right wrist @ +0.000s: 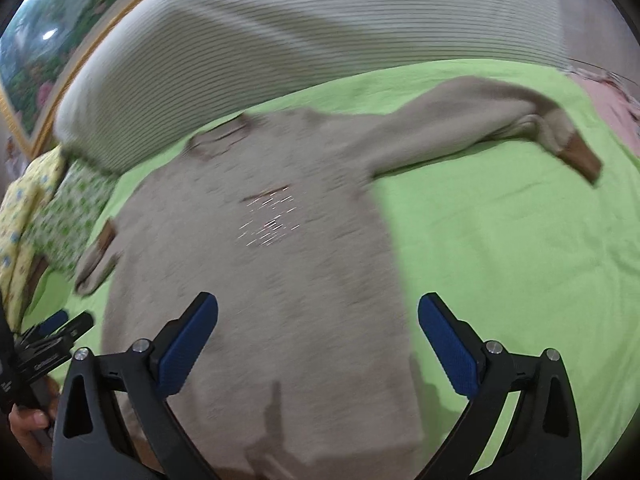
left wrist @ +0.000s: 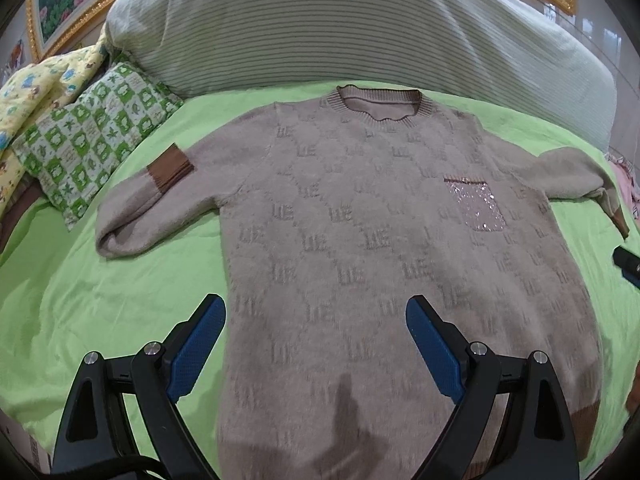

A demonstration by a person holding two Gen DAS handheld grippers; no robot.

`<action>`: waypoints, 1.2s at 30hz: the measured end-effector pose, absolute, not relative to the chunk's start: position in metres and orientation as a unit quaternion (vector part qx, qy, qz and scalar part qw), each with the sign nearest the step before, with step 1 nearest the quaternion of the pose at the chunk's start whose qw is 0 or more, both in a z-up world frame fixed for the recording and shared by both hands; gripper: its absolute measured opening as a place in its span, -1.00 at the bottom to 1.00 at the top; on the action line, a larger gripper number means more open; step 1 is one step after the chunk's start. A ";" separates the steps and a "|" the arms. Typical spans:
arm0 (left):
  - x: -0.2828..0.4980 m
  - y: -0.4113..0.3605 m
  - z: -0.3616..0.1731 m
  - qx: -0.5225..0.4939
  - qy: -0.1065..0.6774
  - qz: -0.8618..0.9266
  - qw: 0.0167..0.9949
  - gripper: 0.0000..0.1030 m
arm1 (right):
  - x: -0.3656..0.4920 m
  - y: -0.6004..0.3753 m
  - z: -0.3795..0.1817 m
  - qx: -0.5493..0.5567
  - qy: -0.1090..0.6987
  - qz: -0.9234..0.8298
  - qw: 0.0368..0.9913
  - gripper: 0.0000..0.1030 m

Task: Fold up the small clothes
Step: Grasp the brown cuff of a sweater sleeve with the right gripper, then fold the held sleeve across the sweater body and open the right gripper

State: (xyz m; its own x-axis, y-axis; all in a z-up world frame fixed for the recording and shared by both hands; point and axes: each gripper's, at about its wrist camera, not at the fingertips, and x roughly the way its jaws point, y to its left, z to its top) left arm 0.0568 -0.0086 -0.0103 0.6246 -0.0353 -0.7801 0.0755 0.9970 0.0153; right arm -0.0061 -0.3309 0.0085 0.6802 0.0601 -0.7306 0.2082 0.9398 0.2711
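A beige knitted sweater (left wrist: 360, 240) with brown cuffs and a sequin pocket (left wrist: 474, 208) lies flat, front up, on a green bedsheet (left wrist: 120, 300). Its left sleeve (left wrist: 140, 208) is bent back on itself; the right sleeve (right wrist: 480, 128) stretches outward with a brown cuff (right wrist: 580, 160). My left gripper (left wrist: 316, 320) is open above the sweater's lower left part, holding nothing. My right gripper (right wrist: 318, 320) is open over the sweater's lower right edge (right wrist: 400, 320), also holding nothing. The right wrist view is blurred.
A large striped pillow (left wrist: 340, 24) lies behind the collar. A green checked pillow (left wrist: 92, 140) and a yellow patterned quilt (left wrist: 32, 88) sit at the left. Pink cloth (right wrist: 612, 112) lies at the right. A hand (right wrist: 28, 428) holds the left gripper.
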 end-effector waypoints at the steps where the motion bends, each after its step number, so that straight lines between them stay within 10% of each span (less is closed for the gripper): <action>1: 0.065 -0.011 -0.010 0.024 0.434 -0.033 0.900 0.79 | -0.004 -0.341 0.009 0.176 0.396 -0.050 0.900 0.91; 22: 0.244 -0.060 -0.037 0.011 0.458 -0.033 0.888 0.80 | 0.043 -0.616 -0.053 0.513 0.258 -0.270 0.773 0.22; 27: 0.266 -0.063 -0.055 0.015 0.478 -0.027 0.878 0.80 | 0.050 -0.635 -0.062 0.528 0.240 -0.313 0.752 -0.81; 36: 0.260 -0.058 -0.080 0.013 0.511 -0.042 0.858 0.80 | 0.032 -0.618 0.040 0.408 0.176 -0.324 0.835 -0.84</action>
